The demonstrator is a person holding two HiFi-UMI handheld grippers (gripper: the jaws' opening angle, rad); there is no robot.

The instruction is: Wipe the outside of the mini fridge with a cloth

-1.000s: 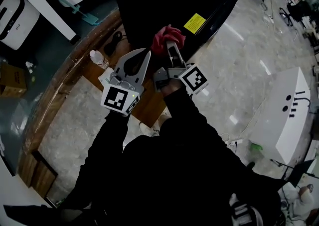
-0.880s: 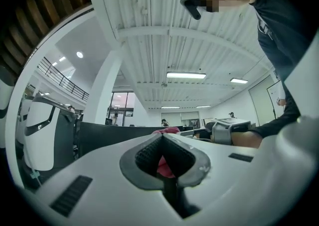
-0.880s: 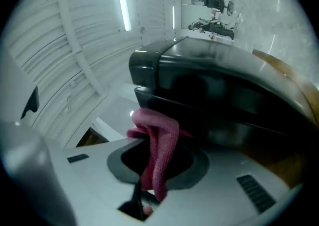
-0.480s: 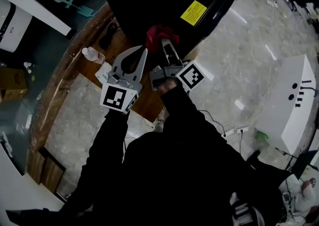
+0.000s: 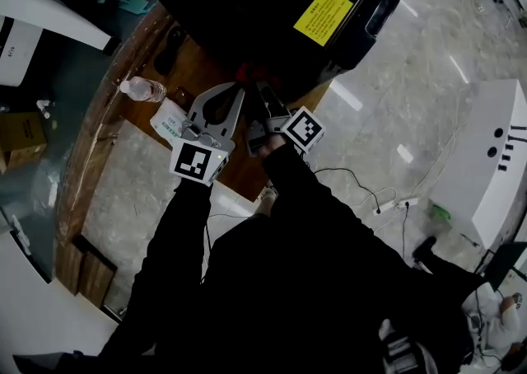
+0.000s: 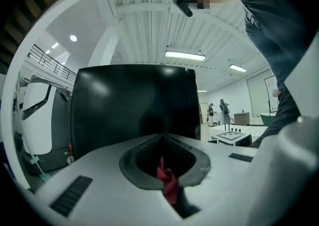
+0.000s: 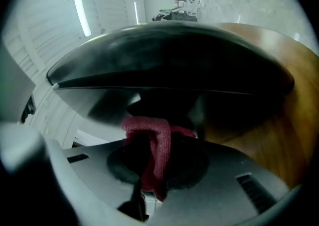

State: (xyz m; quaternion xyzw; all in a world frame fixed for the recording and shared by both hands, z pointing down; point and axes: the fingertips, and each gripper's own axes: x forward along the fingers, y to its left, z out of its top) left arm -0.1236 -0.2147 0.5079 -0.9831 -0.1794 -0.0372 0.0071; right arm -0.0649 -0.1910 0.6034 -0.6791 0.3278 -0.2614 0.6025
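The black mini fridge (image 5: pixel 272 2) with a yellow label (image 5: pixel 323 16) stands on a wooden table (image 5: pixel 202 59). My right gripper (image 5: pixel 258 86) is shut on a red cloth (image 5: pixel 244 74) and holds it against the fridge's lower edge. In the right gripper view the cloth (image 7: pixel 152 140) hangs folded between the jaws of that gripper (image 7: pixel 158 133), under the dark fridge (image 7: pixel 174 60). My left gripper (image 5: pixel 240 91) sits just left of it with its tips together. The left gripper (image 6: pixel 162 136) faces the fridge front (image 6: pixel 129 105). A small red scrap (image 6: pixel 167 180) shows in its jaw opening.
A water bottle (image 5: pixel 142 90) and a white packet (image 5: pixel 169 123) lie on the table left of the grippers, with a dark object (image 5: pixel 169 49) further back. White machines stand at the far left. A white box (image 5: pixel 486 158) and a cable (image 5: pixel 362 191) are on the floor to the right.
Both grippers have slid a little left and down along the fridge, with the cloth still in the right one. Less of the cloth shows now.
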